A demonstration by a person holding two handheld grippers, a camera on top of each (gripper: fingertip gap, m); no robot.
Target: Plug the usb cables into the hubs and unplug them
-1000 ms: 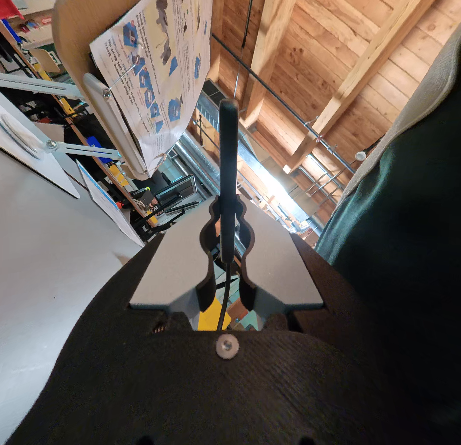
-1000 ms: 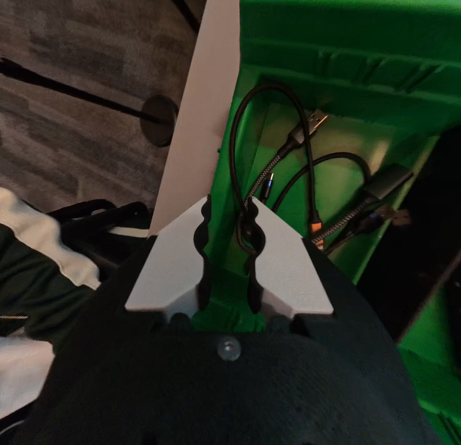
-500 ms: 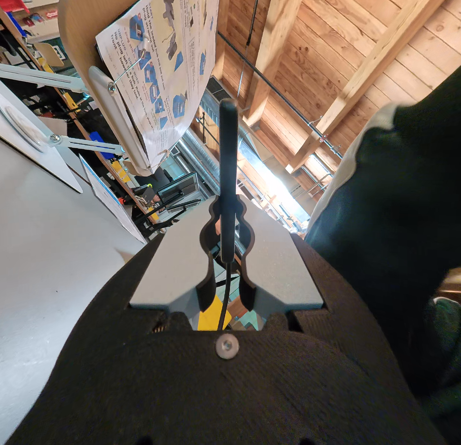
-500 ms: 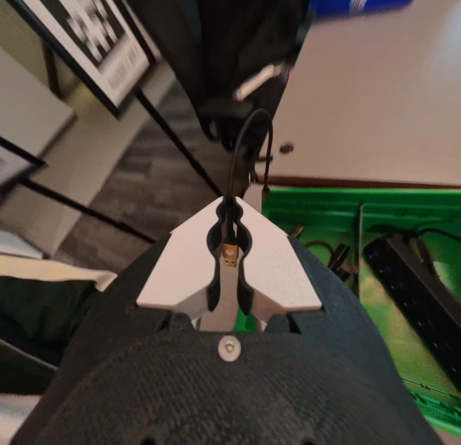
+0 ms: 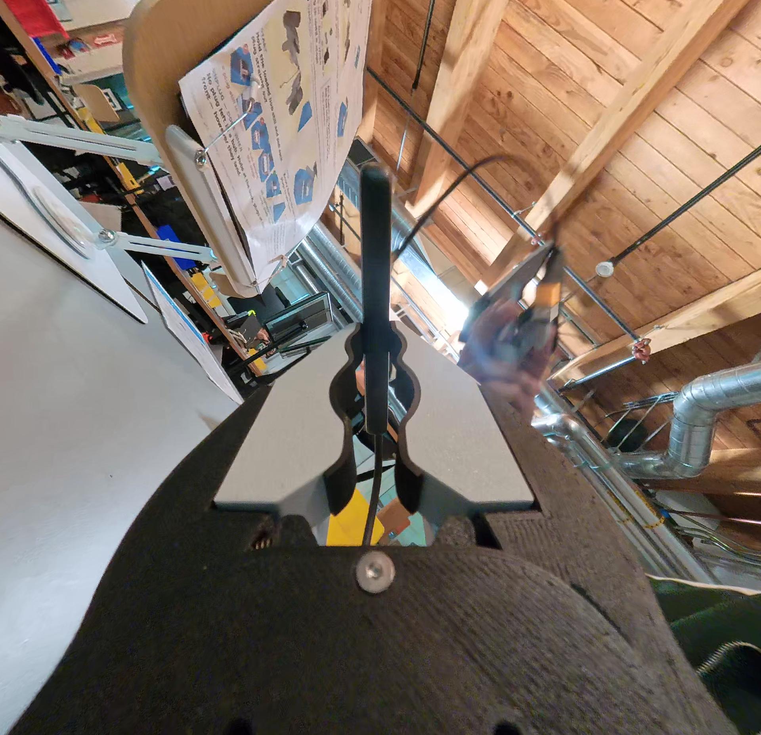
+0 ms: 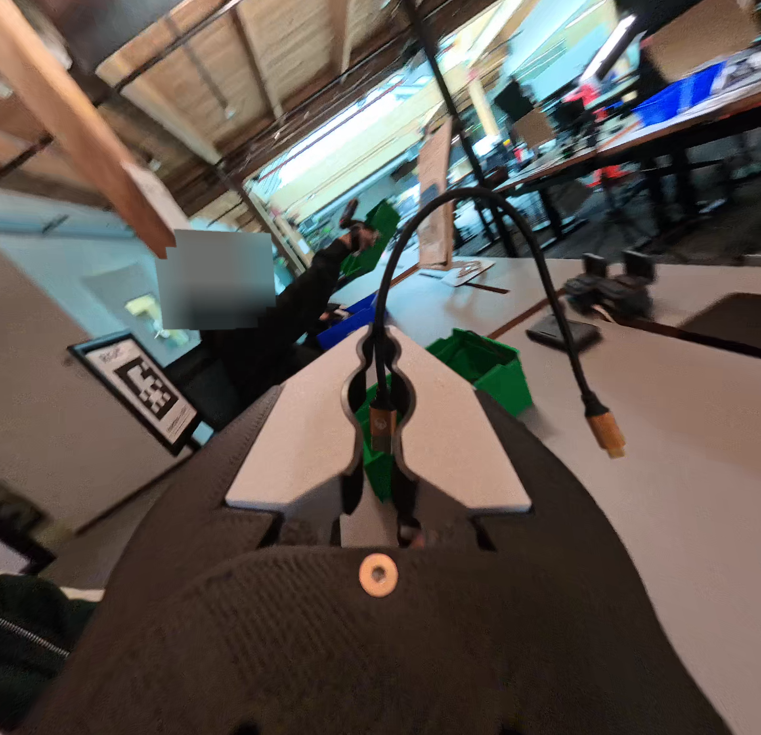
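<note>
My left gripper [image 5: 375, 336] is shut on a slim black USB hub [image 5: 374, 262], held edge-on and pointing up at the ceiling; the hub's thin cord [image 5: 372, 493] runs back between the jaws. My right gripper [image 6: 379, 336] is shut on a black USB cable [image 6: 473, 196] just ahead of its orange-sleeved plug [image 6: 382, 427], which sits between the jaws. The cable arches up and right, and its other orange plug [image 6: 603, 429] hangs free over the table. In the left wrist view the right gripper [image 5: 535, 299] shows blurred at right with the cable.
A white table [image 6: 659, 406] holds a green bin [image 6: 486, 365], a dark flat device [image 6: 564, 332] and dark gear [image 6: 609, 287]. A wooden board carrying a printed sheet [image 5: 284, 97] stands on a white arm over the table [image 5: 61, 406]. A person in black [image 6: 288, 303] is behind.
My right gripper has lifted the cable out of the green bin and swung up to table height. It now shows in the left wrist view. The left gripper holds steady with the hub.
</note>
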